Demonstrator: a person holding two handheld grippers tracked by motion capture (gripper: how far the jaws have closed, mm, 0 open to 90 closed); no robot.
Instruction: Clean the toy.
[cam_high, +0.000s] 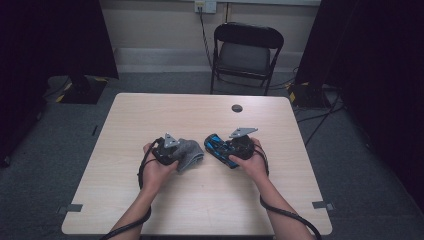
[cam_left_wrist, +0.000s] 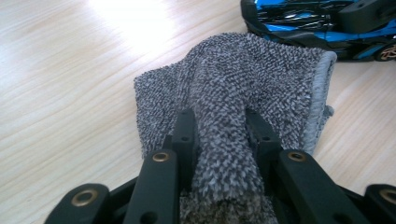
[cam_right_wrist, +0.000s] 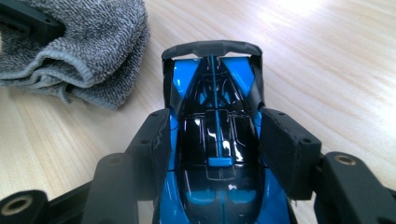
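**Car could squirt out of a glossy grip**

My left gripper (cam_left_wrist: 219, 140) was clamped on the grey cloth (cam_high: 190, 151), bunched on the table (cam_high: 150, 115). My right gripper (cam_right_wrist: 212, 140) had its jaws against the flanks of the blue toy car (cam_right_wrist: 215, 135), which sat just beside the cloth. I judged the slick bodywork might slip or roll away on the smooth pale wood. Beyond stood a folding chair (cam_high: 246, 52), dark curtains and grey carpet.

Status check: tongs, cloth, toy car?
Left tongs shut on grey cloth. Right tongs flank blue toy car, pads at its sides. Cloth and car lie close on table, nothing between them.
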